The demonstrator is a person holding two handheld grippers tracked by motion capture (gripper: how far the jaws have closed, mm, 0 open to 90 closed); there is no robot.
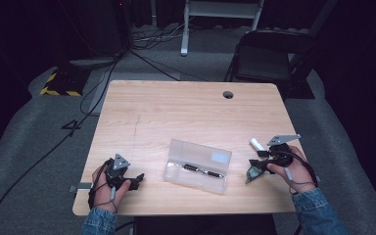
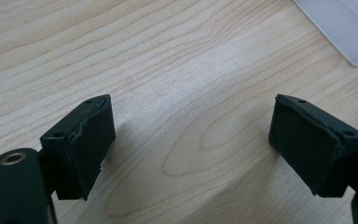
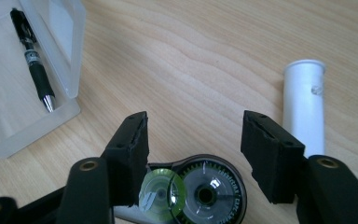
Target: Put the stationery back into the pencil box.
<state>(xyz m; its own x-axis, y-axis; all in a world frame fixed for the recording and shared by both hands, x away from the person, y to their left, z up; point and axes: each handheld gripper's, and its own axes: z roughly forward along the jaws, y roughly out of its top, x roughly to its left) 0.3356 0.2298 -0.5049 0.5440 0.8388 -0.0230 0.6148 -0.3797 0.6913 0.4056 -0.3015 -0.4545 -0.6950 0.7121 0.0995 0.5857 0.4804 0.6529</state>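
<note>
A clear plastic case [image 1: 198, 165] lies open in the middle of the table with a black pen [image 1: 203, 171] inside. My left gripper [image 1: 138, 178] rests near the front left edge, open, over bare wood [image 2: 191, 140], nothing between its jaws. My right gripper [image 1: 254, 164] is open at the right. Between its jaws [image 3: 193, 149] and just below them lies a round correction-tape dispenser [image 3: 196, 191] with a green wheel; the jaws stand apart from it. A white tube [image 3: 305, 107] lies just right of the right jaw. The pen [image 3: 32, 60] and case [image 3: 9, 121] show at upper left.
The wooden table [image 1: 186, 107] has a cable hole [image 1: 228, 94] near its far edge. A corner of the case [image 2: 349, 28] lies ahead and right of the left gripper. A black folding chair [image 1: 269, 56] stands behind the table, and cables cross the floor at left.
</note>
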